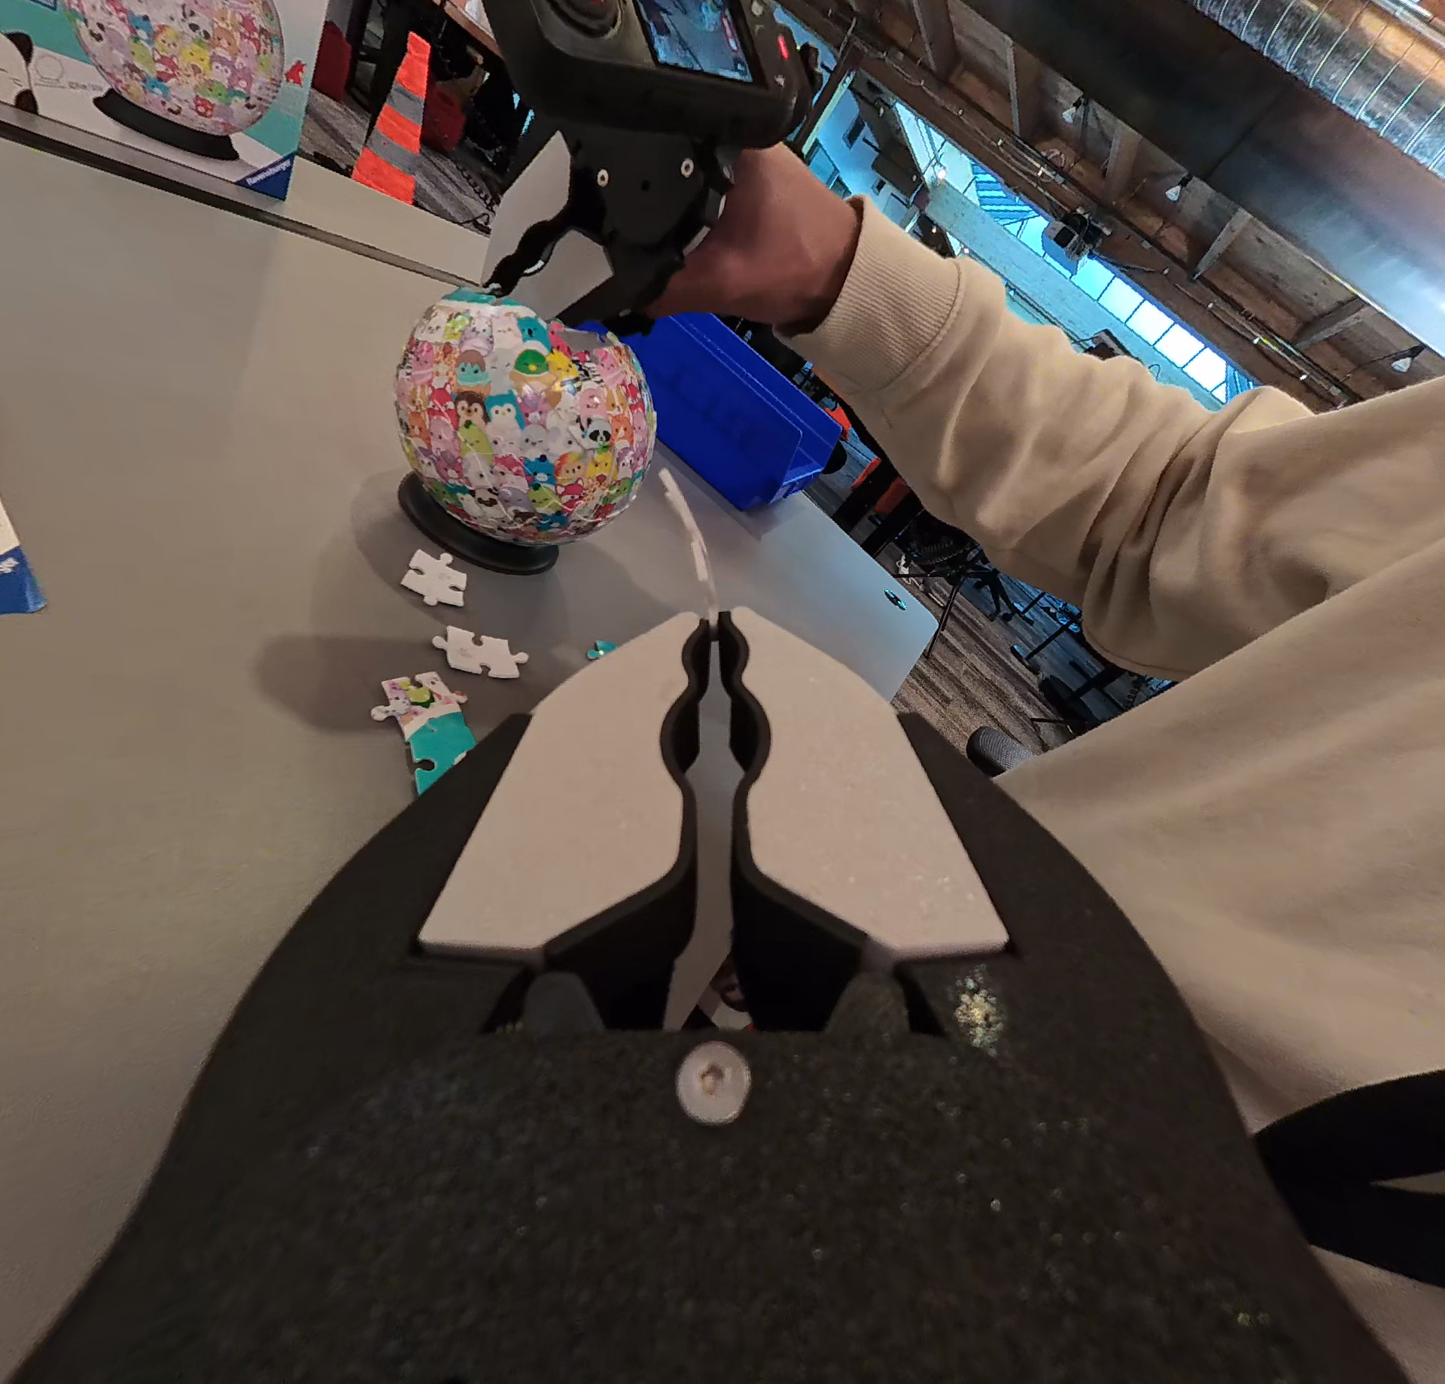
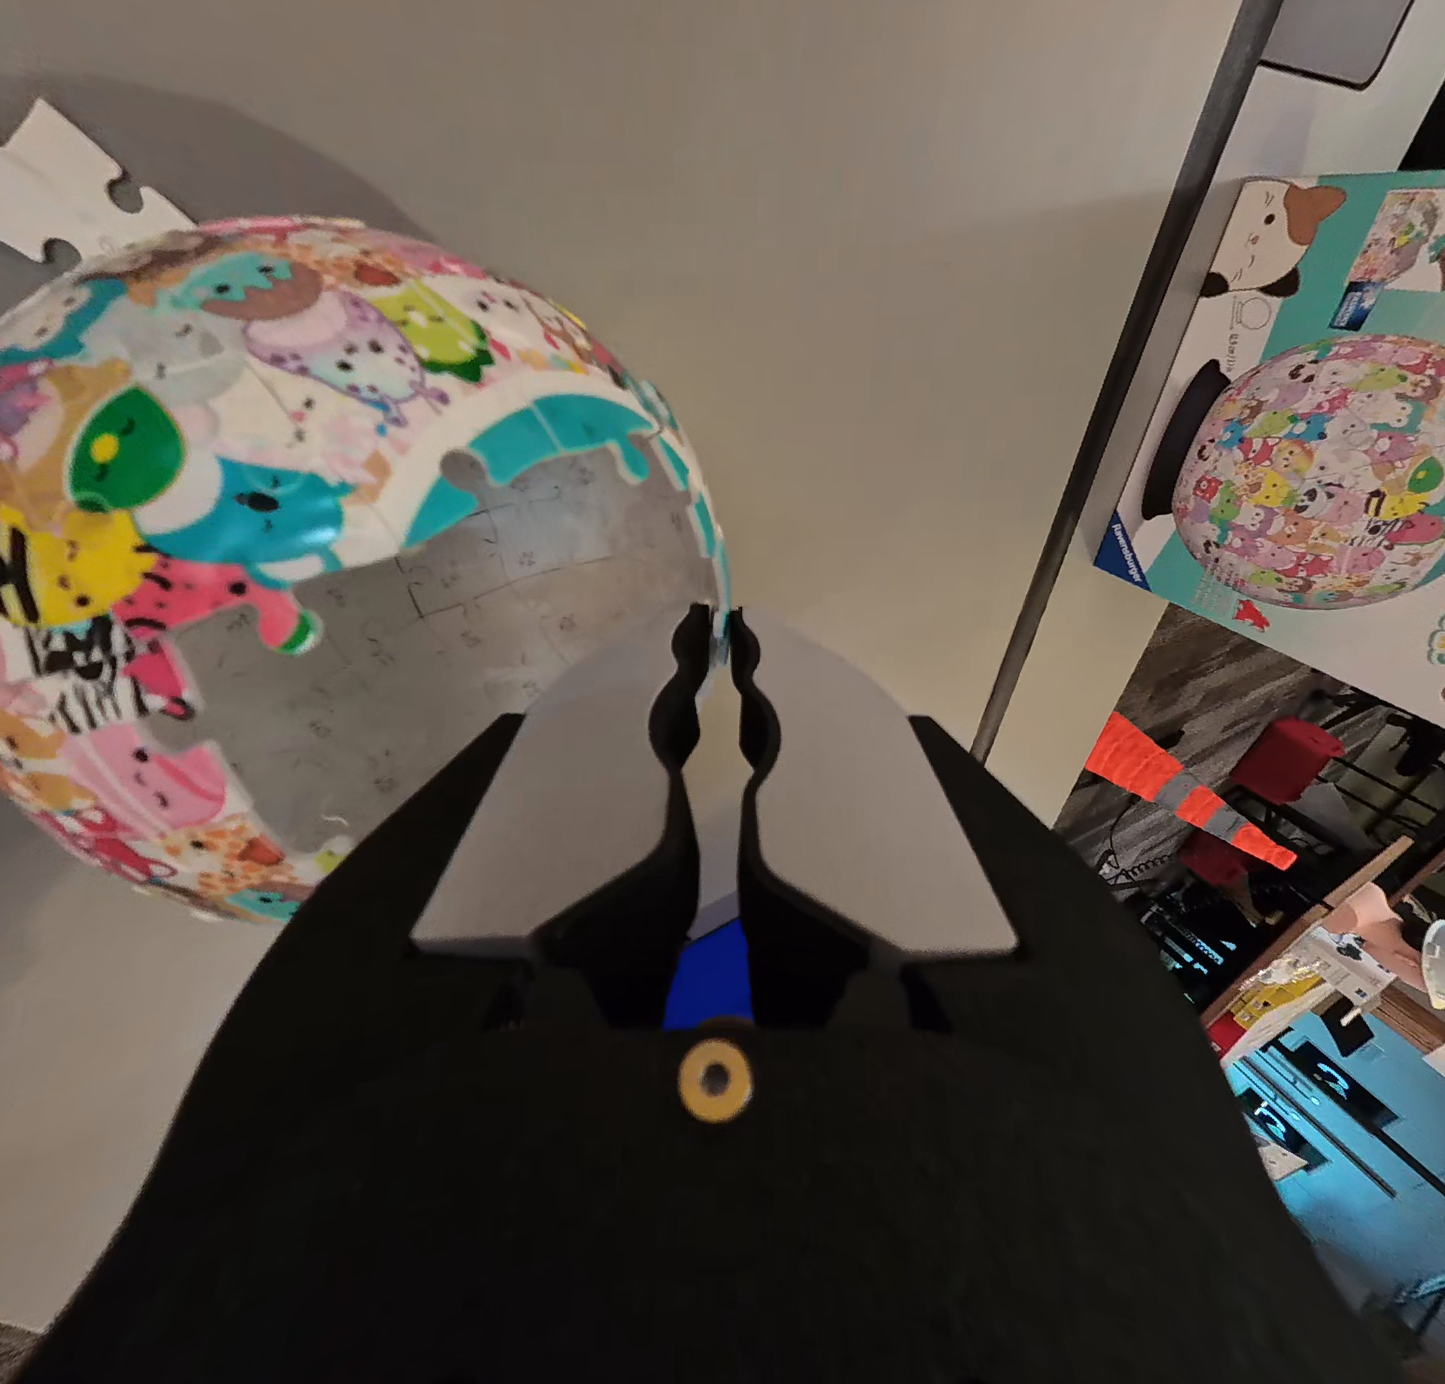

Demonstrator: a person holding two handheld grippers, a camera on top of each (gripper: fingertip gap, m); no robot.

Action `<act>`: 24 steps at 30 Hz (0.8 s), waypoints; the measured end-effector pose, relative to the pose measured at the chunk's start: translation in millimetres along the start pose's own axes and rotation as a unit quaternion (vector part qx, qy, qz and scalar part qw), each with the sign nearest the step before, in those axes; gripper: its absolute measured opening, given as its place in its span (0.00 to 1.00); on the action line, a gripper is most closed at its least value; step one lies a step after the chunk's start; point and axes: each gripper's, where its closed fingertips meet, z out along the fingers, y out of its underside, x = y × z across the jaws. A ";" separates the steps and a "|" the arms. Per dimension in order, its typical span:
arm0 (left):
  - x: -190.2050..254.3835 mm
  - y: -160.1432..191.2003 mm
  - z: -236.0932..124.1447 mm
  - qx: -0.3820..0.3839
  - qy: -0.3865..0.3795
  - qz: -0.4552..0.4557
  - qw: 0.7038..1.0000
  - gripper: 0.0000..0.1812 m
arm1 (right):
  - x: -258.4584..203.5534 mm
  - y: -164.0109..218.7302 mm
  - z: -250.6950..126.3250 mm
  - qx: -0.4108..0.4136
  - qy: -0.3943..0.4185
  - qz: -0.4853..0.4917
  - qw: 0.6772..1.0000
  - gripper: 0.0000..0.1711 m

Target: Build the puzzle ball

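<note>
The left wrist view takes in the whole scene. To the left of the left tool (image 1: 713, 627), three loose puzzle pieces lie on the grey tabletop (image 1: 156, 408): a white one (image 1: 435, 577) just beside the ball's stand, a second white one (image 1: 478, 650) nearer the tool, and a coloured, teal-edged one (image 1: 422, 713) nearest of all. A small teal scrap (image 1: 600, 649) shows just left of the fingertips. Ahead and slightly left, the puzzle ball (image 1: 524, 416) sits on its dark round stand (image 1: 469, 533). The left tool is nearly closed, pinching a thin white curved piece (image 1: 692, 533) seen edge-on, which rises from the tips. Beyond the ball, the right tool (image 1: 563, 295) comes down onto the ball's top, held by a hand (image 1: 758, 252) in a cream sleeve. Right of the ball stands one blue bin (image 1: 735, 408). The puzzle box (image 1: 172, 56) lies far left.

The right wrist view alone shows the ball's open top (image 2: 438, 643): a grey inner surface with jagged, unfinished edges, directly ahead and left of the right tool (image 2: 723, 631). That tool is narrowed on a small teal-and-white piece (image 2: 723, 635) at the rim of the gap. One white piece (image 2: 70, 181) peeks out behind the ball at far left. To the right, the box (image 2: 1290, 447) lies beyond the dark seam (image 2: 1095, 408) in the tabletop.
</note>
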 end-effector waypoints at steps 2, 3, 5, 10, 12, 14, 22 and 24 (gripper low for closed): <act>0.3 -0.2 0.0 0.001 -0.001 0.001 1.000 0.01 | 0.1 0.1 0.1 -0.002 0.002 0.001 1.000 0.03; 0.4 0.1 0.1 0.000 -0.001 0.002 1.000 0.01 | 0.0 0.0 0.2 -0.002 0.004 0.001 1.000 0.03; 0.1 0.0 0.2 0.000 -0.004 0.004 1.000 0.01 | -0.2 0.2 0.1 -0.002 0.003 0.004 1.000 0.03; -0.7 -0.5 -0.4 0.001 -0.007 0.005 1.000 0.01 | -0.2 0.8 0.7 -0.001 -0.001 0.012 1.000 0.03; -0.7 -0.9 -0.6 0.002 -0.008 0.006 1.000 0.01 | -0.2 0.7 0.7 0.002 -0.003 0.014 1.000 0.03; -0.7 -0.8 -0.5 0.002 -0.009 0.006 1.000 0.01 | -0.8 0.5 0.4 0.003 -0.003 0.009 1.000 0.03; -0.1 0.0 0.5 0.000 -0.007 0.006 1.000 0.01 | -1.1 -7.4 -6.2 0.030 0.010 -0.021 0.999 0.11; -0.1 0.4 0.8 -0.001 -0.007 0.006 1.000 0.01 | -0.9 -11.7 -7.7 0.041 0.014 -0.039 0.998 0.09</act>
